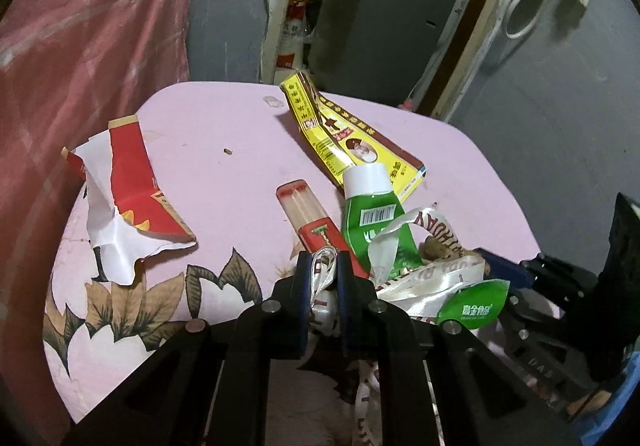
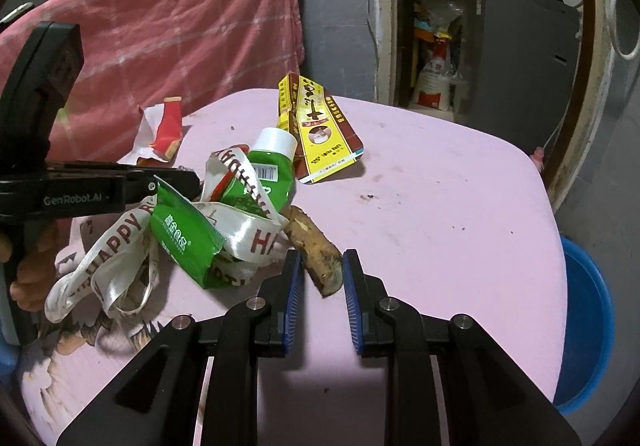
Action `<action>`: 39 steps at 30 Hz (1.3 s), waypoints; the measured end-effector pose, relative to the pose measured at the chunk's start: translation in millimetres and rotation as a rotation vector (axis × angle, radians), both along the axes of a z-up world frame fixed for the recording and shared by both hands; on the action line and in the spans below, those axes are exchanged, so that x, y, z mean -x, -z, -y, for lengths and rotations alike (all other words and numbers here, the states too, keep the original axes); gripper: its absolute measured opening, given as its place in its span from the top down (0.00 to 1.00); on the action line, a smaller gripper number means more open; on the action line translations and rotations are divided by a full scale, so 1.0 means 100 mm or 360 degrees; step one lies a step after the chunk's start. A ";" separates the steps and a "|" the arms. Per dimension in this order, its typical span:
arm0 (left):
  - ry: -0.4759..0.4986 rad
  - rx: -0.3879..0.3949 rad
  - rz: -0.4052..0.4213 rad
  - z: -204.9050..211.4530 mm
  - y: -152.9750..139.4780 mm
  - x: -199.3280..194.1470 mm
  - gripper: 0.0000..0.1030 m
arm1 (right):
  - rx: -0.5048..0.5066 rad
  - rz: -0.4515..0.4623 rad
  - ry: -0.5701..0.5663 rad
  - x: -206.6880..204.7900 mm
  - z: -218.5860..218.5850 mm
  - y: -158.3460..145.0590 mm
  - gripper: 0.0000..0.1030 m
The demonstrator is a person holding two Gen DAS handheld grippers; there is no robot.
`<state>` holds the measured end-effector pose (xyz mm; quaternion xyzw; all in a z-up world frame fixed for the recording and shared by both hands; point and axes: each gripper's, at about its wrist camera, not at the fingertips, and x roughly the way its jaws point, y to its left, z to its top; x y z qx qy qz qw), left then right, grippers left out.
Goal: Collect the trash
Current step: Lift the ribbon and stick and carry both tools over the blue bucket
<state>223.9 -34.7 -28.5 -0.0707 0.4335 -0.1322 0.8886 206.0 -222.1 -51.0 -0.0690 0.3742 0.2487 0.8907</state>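
Right wrist view: the brown root stub (image 2: 316, 252) lies straight ahead of your right gripper (image 2: 318, 270), its near end between the parted jaws.

Its long axis runs from that end up-left toward the green tube (image 2: 260, 182), so your fingers straddle it crosswise; nothing is pinched yet. Left of the stub, your left gripper (image 1: 323, 270) is clamped narrow on the white ribbon (image 1: 325, 266) on the pink table (image 2: 460, 214); the right is nearer.
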 end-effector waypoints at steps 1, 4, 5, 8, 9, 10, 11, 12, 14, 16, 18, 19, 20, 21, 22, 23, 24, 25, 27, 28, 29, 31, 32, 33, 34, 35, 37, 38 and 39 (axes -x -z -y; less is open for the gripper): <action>-0.0008 0.0012 0.0008 -0.01 -0.01 0.01 0.92 | 0.0005 0.0010 0.0002 0.01 0.00 0.00 0.82; -0.0033 0.0019 0.0082 -0.04 -0.08 0.09 0.92 | -0.0004 0.0055 0.0028 0.07 0.01 -0.01 0.83; -0.0041 0.0008 0.0113 -0.02 -0.11 0.12 0.92 | -0.0002 0.0090 0.0042 0.09 0.02 -0.03 0.83; -0.0057 -0.0045 0.0230 0.07 -0.21 0.24 0.94 | -0.0003 0.0219 0.0086 0.18 0.07 -0.12 0.83; -0.0063 -0.0059 0.0262 0.09 -0.23 0.26 0.94 | -0.0007 0.0250 0.0104 0.20 0.09 -0.14 0.83; -0.0069 -0.0067 0.0296 0.12 -0.26 0.28 0.95 | -0.0017 0.0289 0.0127 0.23 0.12 -0.17 0.83; -0.0075 -0.0070 0.0331 0.14 -0.29 0.30 0.96 | -0.0026 0.0313 0.0141 0.24 0.14 -0.19 0.83; -0.0074 -0.0068 0.0352 0.15 -0.32 0.33 0.96 | -0.0039 0.0343 0.0156 0.25 0.17 -0.21 0.83; -0.0070 -0.0075 0.0389 0.18 -0.36 0.34 0.96 | -0.0073 0.0386 0.0177 0.28 0.23 -0.26 0.83; -0.0065 -0.0079 0.0412 0.20 -0.39 0.34 0.96 | -0.0094 0.0399 0.0191 0.28 0.27 -0.29 0.83; -0.0064 -0.0059 0.0429 0.21 -0.43 0.33 0.96 | -0.0108 0.0411 0.0199 0.29 0.30 -0.30 0.83; -0.0061 -0.0050 0.0440 0.19 -0.46 0.34 0.96 | -0.0115 0.0424 0.0205 0.30 0.31 -0.31 0.83; -0.0060 -0.0042 0.0465 0.21 -0.50 0.35 0.96 | -0.0122 0.0449 0.0216 0.31 0.33 -0.34 0.83; -0.0056 -0.0037 0.0489 0.24 -0.54 0.37 0.96 | -0.0129 0.0473 0.0226 0.33 0.34 -0.36 0.83; -0.0052 -0.0034 0.0508 0.26 -0.56 0.38 0.96 | -0.0135 0.0502 0.0240 0.35 0.36 -0.39 0.83; -0.0046 -0.0030 0.0536 0.29 -0.61 0.40 0.96 | -0.0145 0.0543 0.0263 0.37 0.39 -0.43 0.83; -0.0041 -0.0030 0.0570 0.33 -0.66 0.40 0.96 | -0.0158 0.0573 0.0282 0.40 0.43 -0.46 0.83; -0.0039 -0.0034 0.0600 0.37 -0.70 0.41 0.96 | -0.0171 0.0598 0.0300 0.41 0.47 -0.49 0.83; -0.0032 -0.0038 0.0671 0.48 -0.77 0.42 0.96 | -0.0196 0.0666 0.0356 0.45 0.55 -0.58 0.83; -0.0023 -0.0033 0.0689 0.53 -0.79 0.43 0.96 | -0.0211 0.0703 0.0384 0.46 0.59 -0.63 0.83; -0.0013 -0.0023 0.0710 0.59 -0.81 0.43 0.96 | -0.0225 0.0732 0.0408 0.48 0.64 -0.67 0.83; 0.0003 -0.0005 0.0757 0.68 -0.85 0.44 0.96 | -0.0249 0.0775 0.0443 0.49 0.73 -0.75 0.83; 0.0011 0.0002 0.0782 0.72 -0.87 0.44 0.96 | -0.0264 0.0796 0.0462 0.49 0.77 -0.79 0.83; 0.0015 0.0008 0.0813 0.79 -0.90 0.45 0.96 | -0.0283 0.0815 0.0480 0.49 0.81 -0.83 0.83; 0.0017 0.0009 0.0833 0.81 -0.93 0.46 0.96 | -0.0299 0.0827 0.0492 0.49 0.86 -0.86 0.83; 0.0022 0.0012 0.0864 0.86 -0.96 0.46 0.96 | -0.0310 0.0840 0.0507 0.49 0.90 -0.89 0.83; 0.0031 0.0020 0.0896 0.92 -1.02 0.47 0.96 | -0.0335 0.0861 0.0530 0.49 0.98 -0.93 0.83; 0.0039 0.0020 0.0910 0.95 -1.07 0.45 0.96 | -0.0347 0.0868 0.0542 0.49 1.02 -0.95 0.83; 0.0044 0.0020 0.0917 0.98 -1.10 0.44 0.96 | -0.0361 0.0876 0.0554 0.49 1.05 -0.97 0.83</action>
